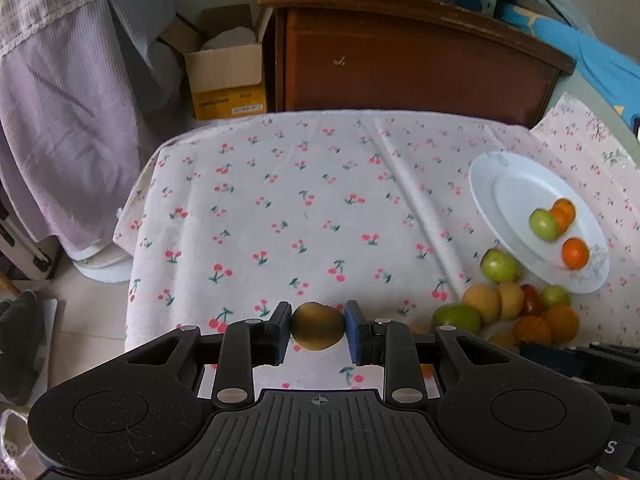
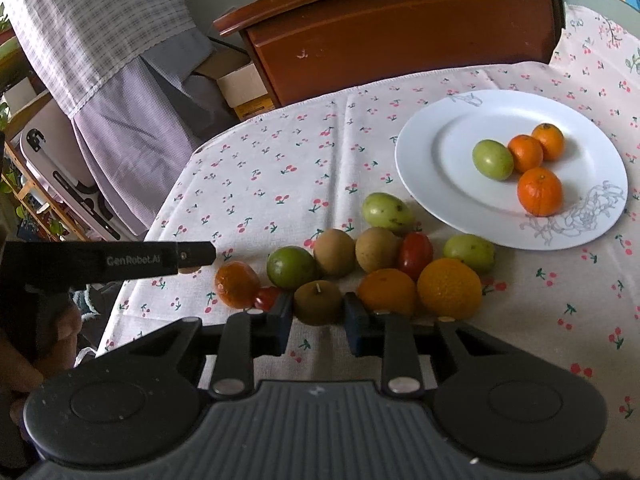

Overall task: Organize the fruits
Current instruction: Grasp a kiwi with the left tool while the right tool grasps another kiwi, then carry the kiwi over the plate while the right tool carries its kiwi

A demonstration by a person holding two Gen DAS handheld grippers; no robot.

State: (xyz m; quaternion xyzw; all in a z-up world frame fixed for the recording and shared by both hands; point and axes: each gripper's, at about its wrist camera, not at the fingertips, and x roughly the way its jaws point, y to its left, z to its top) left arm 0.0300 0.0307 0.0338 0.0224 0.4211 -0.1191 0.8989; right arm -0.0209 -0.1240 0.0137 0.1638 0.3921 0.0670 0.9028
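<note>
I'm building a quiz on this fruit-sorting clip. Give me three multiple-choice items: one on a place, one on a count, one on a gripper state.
1. Where does the white plate sit, seen from the right wrist?
A. Left of the loose fruit
B. Beyond and right of the loose fruit
C. On the wooden cabinet

2. How many fruits are on the plate?
A. Two
B. Four
C. Six

3. What is the left gripper doing?
A. Gaping with nothing in it
B. Clamping a brown fruit
C. Gripping the plate

Answers: 1 B, the plate lies up and right of the pile; 2 B, three orange and one green; 3 B, both pads press the fruit.
</note>
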